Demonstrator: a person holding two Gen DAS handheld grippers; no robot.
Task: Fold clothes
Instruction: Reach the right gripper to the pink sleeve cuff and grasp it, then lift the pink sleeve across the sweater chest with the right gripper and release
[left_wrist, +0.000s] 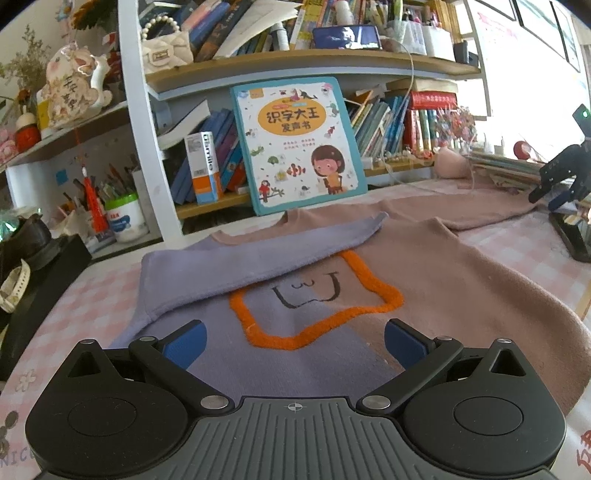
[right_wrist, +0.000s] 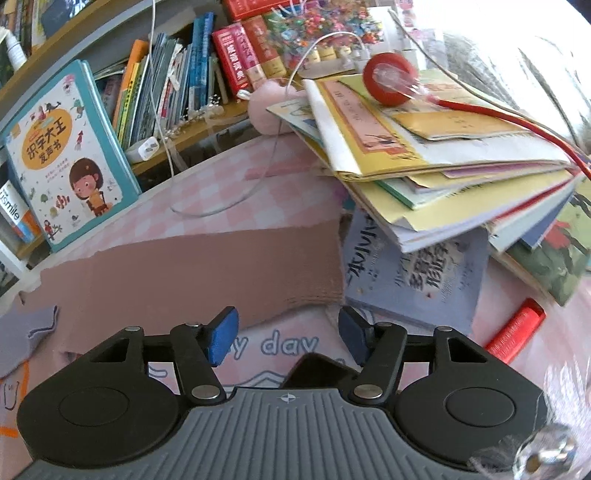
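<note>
Right gripper (right_wrist: 286, 334) hovering over pink checked tablecloth (right_wrist: 236, 173), blue pads parted, gripping nothing; brownish-pink knitted sleeve (right_wrist: 207, 273) lying just beyond, cuff nearing stacked paper booklets (right_wrist: 436, 158).

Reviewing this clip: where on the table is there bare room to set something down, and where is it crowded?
Bare pink checked cloth lies between the picture book and the stack of papers, crossed only by a white cable. Another bare strip sits left of the sweater. It is crowded right of the pink sleeve, with books and a red marker.

The left gripper (left_wrist: 293, 341) and right gripper (right_wrist: 288, 334) look alike: a ribbed grey body with a small crosshair mark and 2 round black housings. Black linkage arms with silver screws carry blue pads (left_wrist: 184, 347).
</note>
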